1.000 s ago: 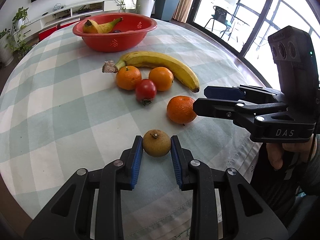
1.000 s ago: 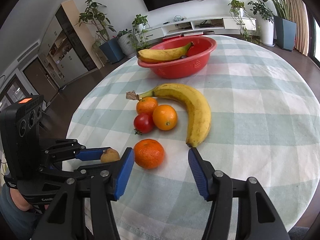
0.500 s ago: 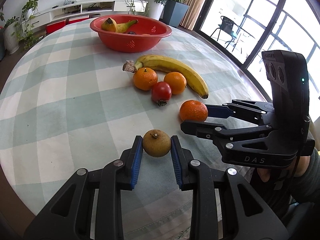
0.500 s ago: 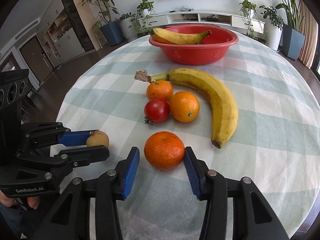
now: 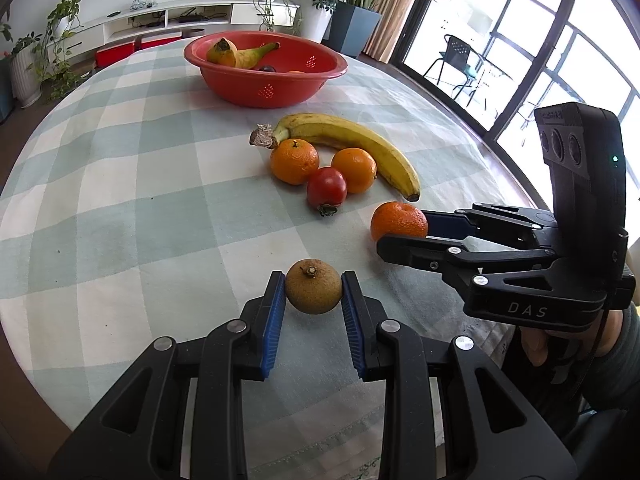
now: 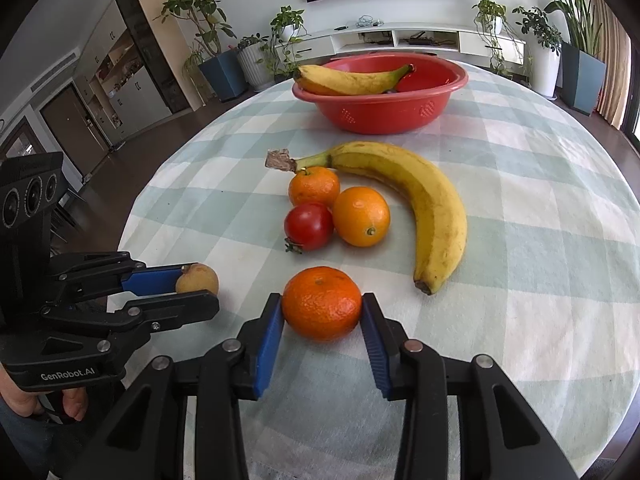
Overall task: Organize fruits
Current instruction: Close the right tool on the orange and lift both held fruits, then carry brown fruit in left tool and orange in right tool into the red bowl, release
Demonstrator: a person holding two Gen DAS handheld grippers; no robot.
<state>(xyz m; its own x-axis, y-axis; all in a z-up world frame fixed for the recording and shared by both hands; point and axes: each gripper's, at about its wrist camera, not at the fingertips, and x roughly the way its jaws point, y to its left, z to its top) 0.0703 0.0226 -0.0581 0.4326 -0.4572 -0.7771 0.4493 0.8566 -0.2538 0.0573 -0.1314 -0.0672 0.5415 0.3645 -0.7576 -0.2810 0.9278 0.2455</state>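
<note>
1. Because the red basin [image 5: 266, 76] collects fruit, in the left view I keep my left tongs [image 5: 313, 300] clamped on the brown fruit [image 5: 314, 287], low over the counter [image 5: 120, 184].
2. In the right view, my right tongs [image 6: 322, 316] are closing around the near mandarin [image 6: 322, 303], pads just meeting its sides.

The rear bodies of both sets of fingers are cut off by the lower edges of both wrist views. In the red bowl [image 5: 276, 92], a dark item beside the banana [image 5: 240, 56] is mostly hidden by the rim and cannot be identified; a sliver of orange there is likewise too small to tell. In the right wrist view the bowl's contents behind the banana are screened. The underside of the brown fruit [image 5: 313, 286] and of the near tangerine [image 6: 322, 303] is not seen. The tangerine's right side is covered by a finger in the left wrist view. The near edge of the surface [image 6: 540, 264] is hidden behind the fingers.
</note>
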